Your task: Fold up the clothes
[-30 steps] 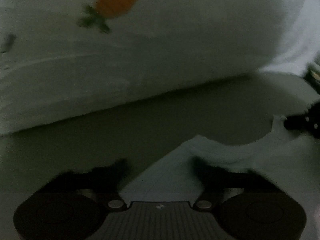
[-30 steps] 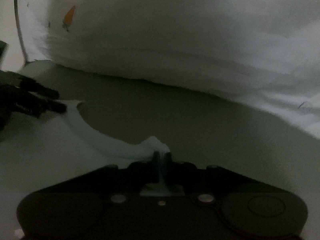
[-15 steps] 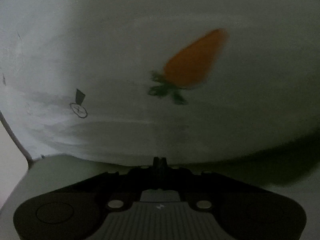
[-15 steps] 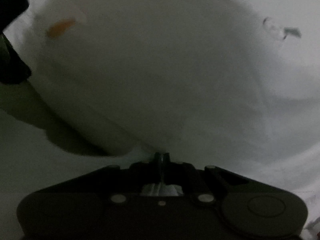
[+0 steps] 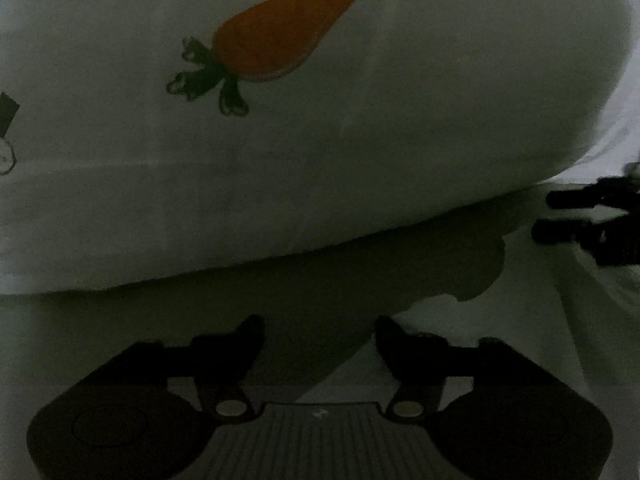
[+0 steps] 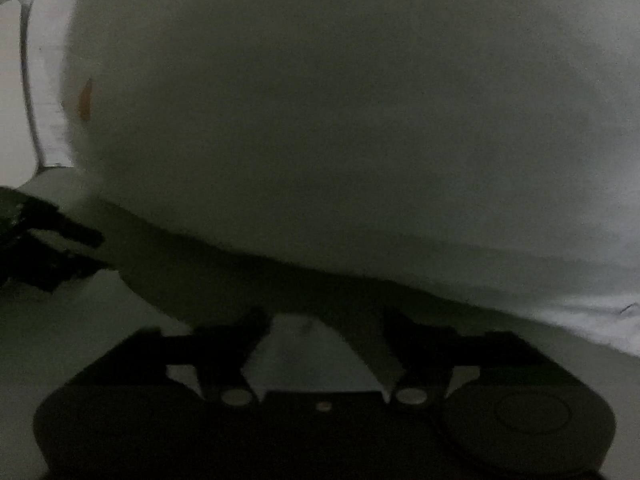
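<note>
A pale surface (image 5: 100, 332) carries a white garment (image 5: 360, 152) printed with a carrot (image 5: 280, 36).

You won't find any readable words, numbers or brand names here. The white garment (image 5: 360, 152) carries only pictures: an orange carrot print (image 5: 280, 36) and a small dark emblem (image 5: 6, 136) at its left edge, cut off.

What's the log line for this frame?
left gripper: open | right gripper: open | white garment: released, folded | carrot print: up
</note>
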Demonstrator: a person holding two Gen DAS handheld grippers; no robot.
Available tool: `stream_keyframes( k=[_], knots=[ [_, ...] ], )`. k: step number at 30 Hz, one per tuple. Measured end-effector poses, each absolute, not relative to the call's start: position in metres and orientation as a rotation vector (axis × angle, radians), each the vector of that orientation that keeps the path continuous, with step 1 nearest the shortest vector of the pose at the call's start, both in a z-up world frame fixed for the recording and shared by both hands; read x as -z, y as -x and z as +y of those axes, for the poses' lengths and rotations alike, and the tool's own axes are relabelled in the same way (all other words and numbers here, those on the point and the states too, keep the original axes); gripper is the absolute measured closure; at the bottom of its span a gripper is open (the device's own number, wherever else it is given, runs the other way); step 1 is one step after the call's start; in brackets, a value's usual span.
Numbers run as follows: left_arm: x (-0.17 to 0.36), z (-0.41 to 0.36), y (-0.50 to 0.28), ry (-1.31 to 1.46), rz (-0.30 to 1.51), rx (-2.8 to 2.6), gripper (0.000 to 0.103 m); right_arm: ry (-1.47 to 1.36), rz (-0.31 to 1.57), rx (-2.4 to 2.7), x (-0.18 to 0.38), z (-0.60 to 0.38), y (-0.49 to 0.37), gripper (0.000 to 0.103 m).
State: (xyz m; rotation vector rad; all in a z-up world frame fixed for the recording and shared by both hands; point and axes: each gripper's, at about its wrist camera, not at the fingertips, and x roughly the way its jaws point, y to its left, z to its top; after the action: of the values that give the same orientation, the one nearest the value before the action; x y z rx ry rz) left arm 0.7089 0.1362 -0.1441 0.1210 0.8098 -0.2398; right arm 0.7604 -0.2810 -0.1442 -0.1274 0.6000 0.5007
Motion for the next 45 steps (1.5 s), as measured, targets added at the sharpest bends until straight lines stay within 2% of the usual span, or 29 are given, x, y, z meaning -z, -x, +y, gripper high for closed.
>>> stream_keyframes(
  k=[3,6,7,9,13,20,22,23,25,26,27,28,29,35,40,43,45],
  knots=[
    [0.149,0.148,-0.703,-0.049,0.839,0.310,0.022,0.121,0.655,-0.526,0.154,-0.281,-0.766,0.031],
    [0.153,0.154,-0.711,0.075,0.893,0.404,0.012,0.120,0.687,-0.547,0.165,-0.282,-0.766,0.055],
    [0.154,0.149,-0.715,0.099,0.915,0.425,0.012,0.133,0.674,-0.551,0.165,-0.281,-0.762,0.079],
    [0.158,0.141,-0.715,0.086,0.919,0.448,0.008,0.189,0.646,-0.559,0.163,-0.279,-0.748,0.092],
    [0.158,0.111,-0.710,0.004,0.936,0.529,0.008,0.306,0.591,-0.514,0.160,-0.282,-0.717,0.094],
    [0.165,0.081,-0.688,-0.153,0.937,0.610,0.008,0.320,0.600,-0.468,0.152,-0.305,-0.699,0.094],
    [0.168,0.074,-0.683,-0.221,0.881,0.553,0.013,0.303,0.594,-0.446,0.155,-0.293,-0.696,0.094],
    [0.170,0.068,-0.685,-0.234,0.857,0.503,0.023,0.297,0.589,-0.433,0.157,-0.283,-0.694,0.094],
    [0.171,0.062,-0.686,-0.200,0.818,0.416,0.048,0.299,0.569,-0.402,0.162,-0.265,-0.691,0.094],
    [0.170,0.059,-0.685,-0.175,0.803,0.357,0.076,0.298,0.559,-0.388,0.165,-0.262,-0.685,0.094],
    [0.170,0.057,-0.685,-0.149,0.787,0.298,0.092,0.298,0.542,-0.370,0.162,-0.259,-0.679,0.094],
    [0.169,0.050,-0.682,-0.154,0.762,0.224,0.092,0.298,0.524,-0.352,0.160,-0.255,-0.674,0.094],
    [0.169,0.039,-0.676,-0.189,0.726,0.134,0.099,0.314,0.495,-0.325,0.159,-0.245,-0.671,0.094],
    [0.153,-0.004,-0.667,-0.225,0.571,-0.206,0.100,0.515,0.271,-0.227,0.142,-0.190,-0.660,0.096],
    [0.113,0.005,-0.684,-0.306,0.373,-0.371,0.103,0.385,0.227,-0.229,0.107,-0.189,-0.685,0.097],
    [0.099,0.025,-0.710,-0.274,0.423,-0.328,0.103,0.394,0.257,-0.228,0.126,-0.175,-0.703,0.097],
    [0.105,0.032,-0.717,-0.259,0.495,-0.258,0.097,0.401,0.294,-0.220,0.141,-0.167,-0.713,0.097]
  ],
)
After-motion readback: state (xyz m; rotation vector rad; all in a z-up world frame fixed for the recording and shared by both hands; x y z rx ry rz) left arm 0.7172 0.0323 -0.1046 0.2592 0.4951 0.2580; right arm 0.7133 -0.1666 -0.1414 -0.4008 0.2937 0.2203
